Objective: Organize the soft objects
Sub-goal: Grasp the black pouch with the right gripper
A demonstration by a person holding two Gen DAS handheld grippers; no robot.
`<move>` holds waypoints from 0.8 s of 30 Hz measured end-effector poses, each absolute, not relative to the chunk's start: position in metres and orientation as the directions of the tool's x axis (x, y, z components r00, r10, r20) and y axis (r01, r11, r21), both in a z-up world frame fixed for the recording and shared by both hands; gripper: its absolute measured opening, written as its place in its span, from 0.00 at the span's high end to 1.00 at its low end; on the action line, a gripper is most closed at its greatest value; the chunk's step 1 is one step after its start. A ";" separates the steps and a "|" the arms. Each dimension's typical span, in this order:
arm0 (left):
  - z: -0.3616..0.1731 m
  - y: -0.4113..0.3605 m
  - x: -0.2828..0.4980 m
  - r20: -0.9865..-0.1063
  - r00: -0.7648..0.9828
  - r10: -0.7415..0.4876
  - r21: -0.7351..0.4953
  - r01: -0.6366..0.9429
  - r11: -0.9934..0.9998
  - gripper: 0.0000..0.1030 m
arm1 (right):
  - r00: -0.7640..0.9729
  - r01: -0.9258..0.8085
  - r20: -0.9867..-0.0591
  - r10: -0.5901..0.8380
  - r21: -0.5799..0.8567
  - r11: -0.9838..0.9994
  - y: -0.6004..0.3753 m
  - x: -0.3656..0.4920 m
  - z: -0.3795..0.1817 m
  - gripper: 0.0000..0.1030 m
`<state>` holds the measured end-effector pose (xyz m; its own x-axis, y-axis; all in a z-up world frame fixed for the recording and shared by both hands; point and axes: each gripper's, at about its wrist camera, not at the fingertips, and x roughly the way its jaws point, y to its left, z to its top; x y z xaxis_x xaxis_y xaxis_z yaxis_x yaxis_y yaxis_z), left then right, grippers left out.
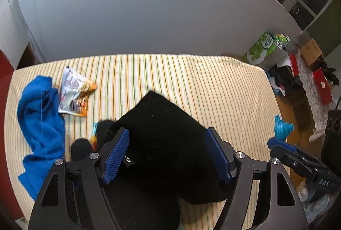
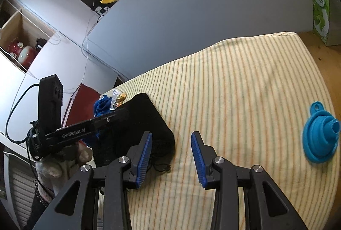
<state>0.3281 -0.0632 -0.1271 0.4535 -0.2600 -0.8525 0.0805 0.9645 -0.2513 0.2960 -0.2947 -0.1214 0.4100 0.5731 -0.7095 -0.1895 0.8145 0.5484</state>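
Note:
A black cloth [image 1: 162,140] lies folded on the striped tablecloth [image 1: 191,81]. My left gripper [image 1: 167,144] is open and hovers over it, a blue-padded finger on each side. A crumpled blue towel [image 1: 40,123] lies at the left, a snack packet [image 1: 74,93] beside it. A black furry item [image 1: 89,140] sits left of the cloth. My right gripper [image 2: 171,149] is open and empty, just right of the black cloth [image 2: 147,123]. In the right wrist view the blue towel [image 2: 102,104] and packet [image 2: 118,99] lie beyond the cloth.
A blue silicone funnel [image 2: 321,138] lies near the table's right edge; it also shows in the left wrist view [image 1: 283,126]. A green box [image 1: 262,49] stands on the floor past the far corner. A grey wall panel backs the table.

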 end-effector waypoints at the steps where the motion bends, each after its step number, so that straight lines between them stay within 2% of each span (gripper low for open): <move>1: -0.125 -0.064 0.328 -0.848 0.460 -0.262 -0.251 0.087 0.964 0.30 | 0.413 -0.187 -0.709 0.571 0.548 0.815 -0.297 0.296 -0.121 0.66; 5: -0.111 -0.075 0.330 -0.828 0.484 -0.283 -0.257 0.120 0.959 0.30 | 0.421 -0.182 -0.703 0.573 0.554 0.813 -0.306 0.297 -0.120 0.66; 8: -0.101 -0.081 0.333 -0.804 0.486 -0.343 -0.316 0.139 0.938 0.30 | 0.404 -0.182 -0.692 0.598 0.580 0.794 -0.309 0.302 -0.124 0.66; 19: -0.086 -0.147 0.374 -0.788 0.489 -0.375 -0.281 0.255 0.925 0.30 | 0.416 -0.200 -0.674 0.610 0.586 0.785 -0.298 0.319 -0.117 0.66; 24: -0.092 -0.166 0.393 -0.785 0.466 -0.407 -0.323 0.253 0.912 0.30 | 0.421 -0.208 -0.731 0.537 0.499 0.841 -0.295 0.335 -0.117 0.66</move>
